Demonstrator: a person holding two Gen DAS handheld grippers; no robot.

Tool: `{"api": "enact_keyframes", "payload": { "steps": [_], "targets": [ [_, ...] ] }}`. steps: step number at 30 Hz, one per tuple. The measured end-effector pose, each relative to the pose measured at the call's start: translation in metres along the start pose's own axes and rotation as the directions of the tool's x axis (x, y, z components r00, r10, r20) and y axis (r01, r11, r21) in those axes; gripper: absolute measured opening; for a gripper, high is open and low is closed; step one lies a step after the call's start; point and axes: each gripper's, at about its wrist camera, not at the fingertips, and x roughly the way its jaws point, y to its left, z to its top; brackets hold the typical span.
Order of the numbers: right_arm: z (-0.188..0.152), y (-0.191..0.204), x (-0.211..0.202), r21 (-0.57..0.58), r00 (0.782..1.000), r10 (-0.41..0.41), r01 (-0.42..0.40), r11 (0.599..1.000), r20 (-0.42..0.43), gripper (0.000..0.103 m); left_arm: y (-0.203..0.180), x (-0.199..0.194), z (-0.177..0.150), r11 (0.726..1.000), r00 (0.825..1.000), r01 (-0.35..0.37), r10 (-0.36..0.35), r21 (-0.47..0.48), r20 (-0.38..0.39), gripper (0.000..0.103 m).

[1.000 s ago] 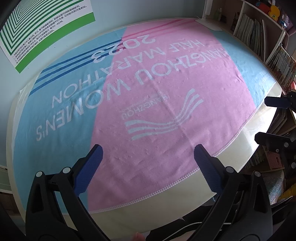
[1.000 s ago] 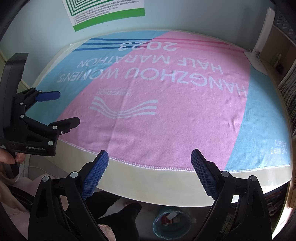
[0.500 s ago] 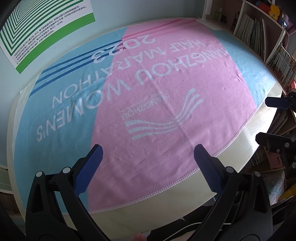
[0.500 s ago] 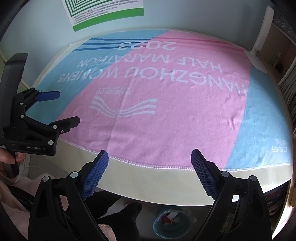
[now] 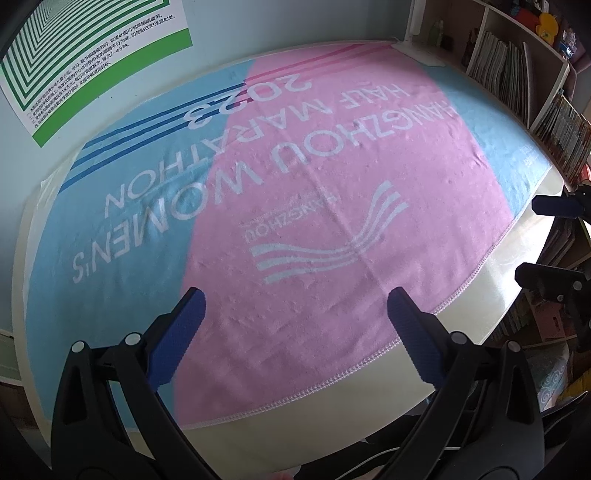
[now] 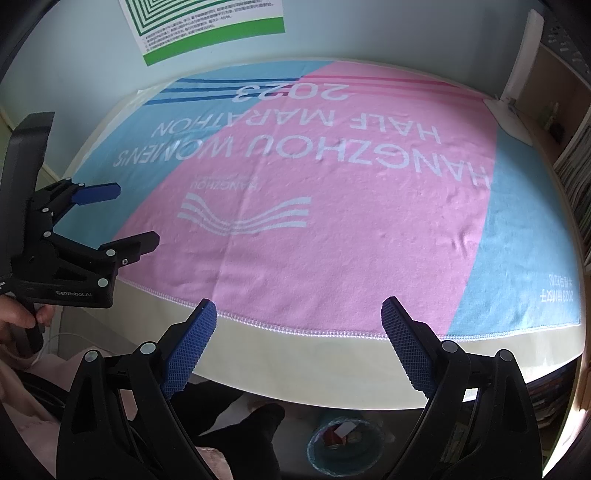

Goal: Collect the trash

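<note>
Left wrist view, going left to right: green-and-white striped poster on the far-left wall, then the pink and blue towel printed "HANGZHOU WOMEN'S HALF MARATHON 2023" spread flat over the cream table, bookshelf with upright books at far right, right gripper poking in at the right edge over the table's bare near-right corner. Left gripper hovers over the near part of the towel, its blue-padded fingers spread wide with nothing between them. Right wrist view, left to right: left gripper at the left edge held by the left hand, fingers apart and holding nothing, tips above the towel's left margin; poster on the far wall; towel covering most of the table, a bare cream strip along the near edge. Right gripper sits at the near table edge, fingers wide apart, nothing held. Trash bin on the floor below the near table edge, between the right gripper's fingers in frame, light blue, with some scraps inside. White lamp base on the far-right corner of the table
</note>
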Motion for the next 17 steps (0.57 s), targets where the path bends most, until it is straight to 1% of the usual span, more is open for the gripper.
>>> {"api": "enact_keyframes", "payload": {
  "steps": [4,13,15,17],
  "targets": [
    [0.0008,-0.0008,0.0001,0.005,1.000,0.000,0.000,1.000,0.000,0.090,-0.0024,0.0008,0.0007,1.000,1.000,-0.025,0.025,0.019,-0.005,0.096],
    [0.0006,-0.0014,0.0006,0.008,1.000,0.002,-0.002,1.000,0.000,0.090,-0.0068,0.0029,0.0017,0.999,0.999,-0.036,0.036,0.028,-0.007,0.096],
    [0.0005,-0.0016,0.0008,0.010,1.000,0.002,-0.002,1.000,0.000,0.090,-0.0067,0.0038,0.0023,1.000,1.000,-0.001,0.001,0.023,-0.015,0.096],
    [0.0006,-0.0018,0.0009,0.010,1.000,0.000,0.000,1.000,0.002,0.090,-0.0064,0.0043,0.0022,1.000,1.000,0.000,0.000,0.020,-0.016,0.096]
  ]
}}
